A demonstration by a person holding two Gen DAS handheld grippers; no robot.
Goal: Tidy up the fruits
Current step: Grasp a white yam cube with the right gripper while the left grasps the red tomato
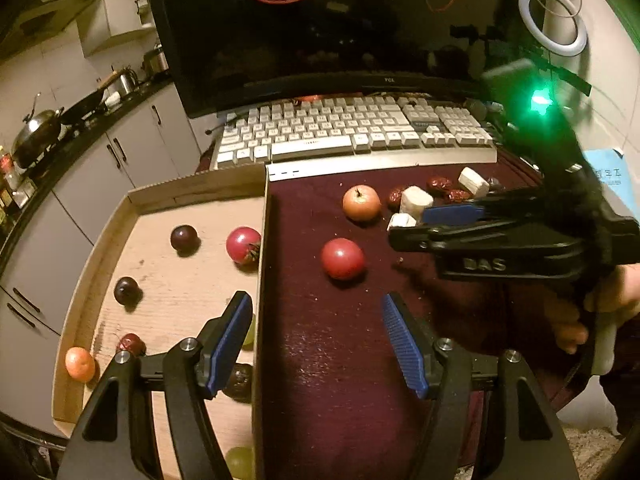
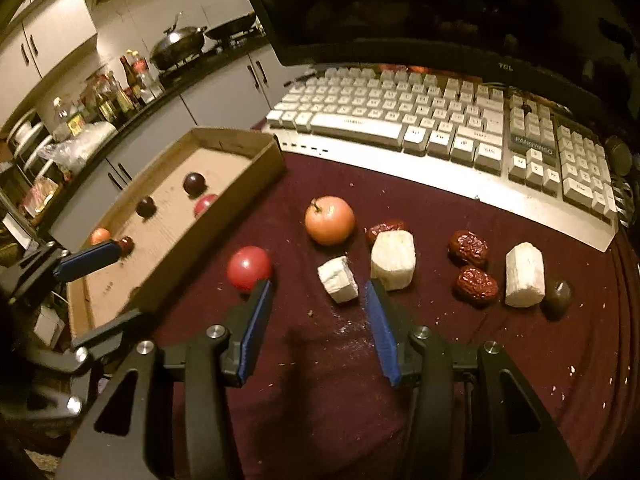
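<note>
A cardboard box (image 1: 132, 200) on the left holds two dark plums (image 1: 184, 237), a red tomato (image 1: 243, 244), a red date (image 1: 131, 344), an orange fruit (image 1: 80, 363) and green grapes (image 1: 240, 460). On the maroon cloth lie a red tomato (image 2: 250, 268), an orange apple (image 2: 330, 220), white chunks (image 2: 393, 260), red dates (image 2: 478, 286) and a dark fruit (image 2: 558, 296). My left gripper (image 1: 317, 298) is open and empty, straddling the box's right wall. My right gripper (image 2: 317, 286) is open; a small white chunk (image 2: 338, 280) lies just beyond its tips, untouched, and the tomato sits beside its left fingertip.
A white keyboard (image 2: 400, 120) and a dark monitor (image 1: 320, 20) stand behind the cloth. Kitchen counter with pans and bottles (image 2: 120, 92) runs along the left. A ring light (image 1: 552, 20) stands at the far right. A hand (image 1: 576, 320) holds the right gripper.
</note>
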